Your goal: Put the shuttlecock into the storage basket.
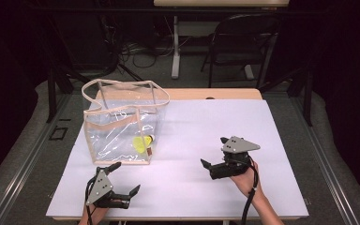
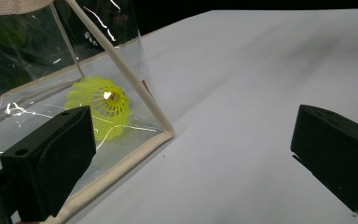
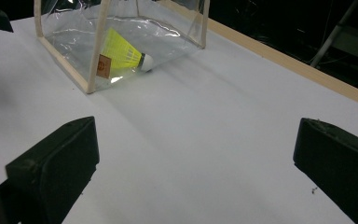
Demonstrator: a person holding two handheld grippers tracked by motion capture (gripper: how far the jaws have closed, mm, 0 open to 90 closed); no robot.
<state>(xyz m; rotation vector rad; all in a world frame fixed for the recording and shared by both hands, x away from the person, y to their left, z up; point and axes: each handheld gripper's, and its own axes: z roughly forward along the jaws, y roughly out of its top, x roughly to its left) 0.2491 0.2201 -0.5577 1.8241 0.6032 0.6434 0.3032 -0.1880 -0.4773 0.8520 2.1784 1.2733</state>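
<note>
Both tongs, left gripper [image 1: 123, 179] and right gripper [image 1: 214, 151], are hovering with jaws apart; yellow plastic shuttlecock [image 1: 144, 143] is lying inside the clear beige-trimmed plastic bag [image 1: 104, 129] at ten o'clock, seemingly awaiting retrieval: reach in next.

A: Surroundings? High view.

B: White-topped table [image 1: 206, 140] in the centre, light wood edge strip [image 1: 215, 94] along its far side. Grey floor [image 1: 28, 140] around it, darker at the margins.

A: Beyond the table?

B: At 12 o'clock, a white table leg [image 1: 175, 47] under a second pale tabletop [image 1: 220, 3]. At 1 o'clock, a dark folding chair [image 1: 241, 42]. At 11 o'clock, a tangle of cables [image 1: 136, 49] on the floor.

A: Lighting?

B: Table brightly lit; the room behind is dim, nearly black at both sides.
</note>
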